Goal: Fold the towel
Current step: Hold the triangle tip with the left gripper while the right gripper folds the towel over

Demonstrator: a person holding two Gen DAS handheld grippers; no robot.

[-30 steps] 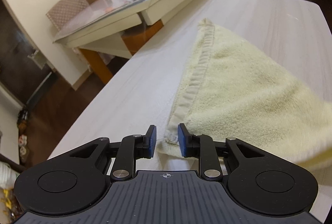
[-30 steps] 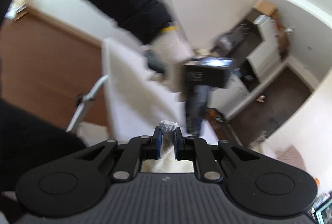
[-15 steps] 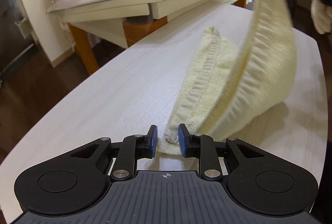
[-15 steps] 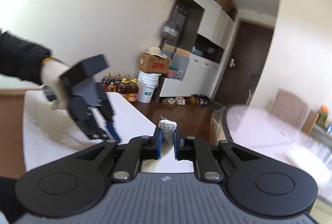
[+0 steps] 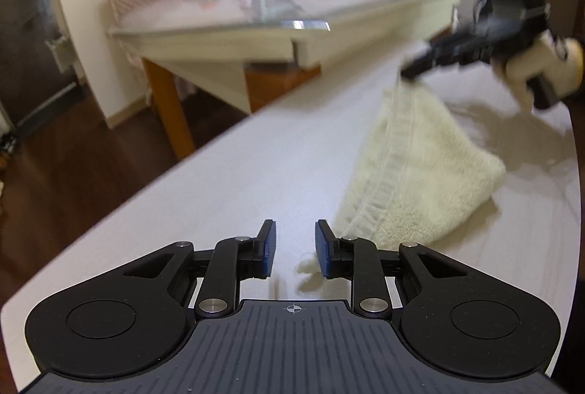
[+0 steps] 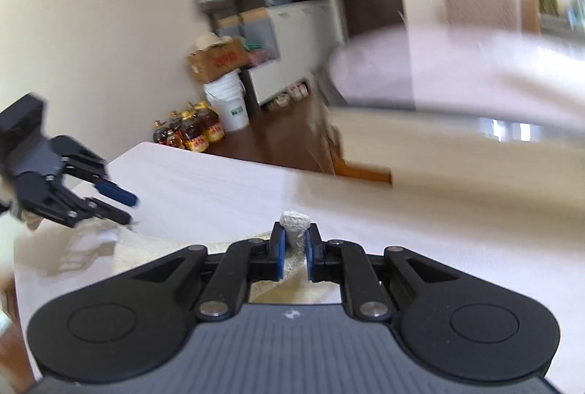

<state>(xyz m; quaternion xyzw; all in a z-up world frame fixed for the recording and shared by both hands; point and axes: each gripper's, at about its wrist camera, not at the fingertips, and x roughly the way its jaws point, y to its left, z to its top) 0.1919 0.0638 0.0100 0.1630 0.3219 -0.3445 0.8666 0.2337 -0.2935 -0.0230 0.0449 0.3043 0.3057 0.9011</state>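
Observation:
A pale yellow towel (image 5: 420,174) lies doubled over on the white table (image 5: 237,174), its hemmed edge running toward me. My left gripper (image 5: 294,247) is open and empty, low over the table, with the towel's near corner beside its right finger. My right gripper (image 6: 294,240) is shut on a towel corner (image 6: 292,220); in the left wrist view it (image 5: 413,74) holds that corner just above the far end of the towel. The left gripper also shows in the right wrist view (image 6: 117,204), open.
A second table (image 5: 292,17) with a glass top and clutter stands beyond the white table's left edge. Dark wood floor (image 5: 73,174) lies to the left. In the right wrist view oil bottles (image 6: 190,131), a white bucket (image 6: 228,101) and cabinets stand by the wall.
My right gripper swung the towel corner over and down onto the far end, folding the towel. My left gripper pulled left, off the near corner, jaws still open.

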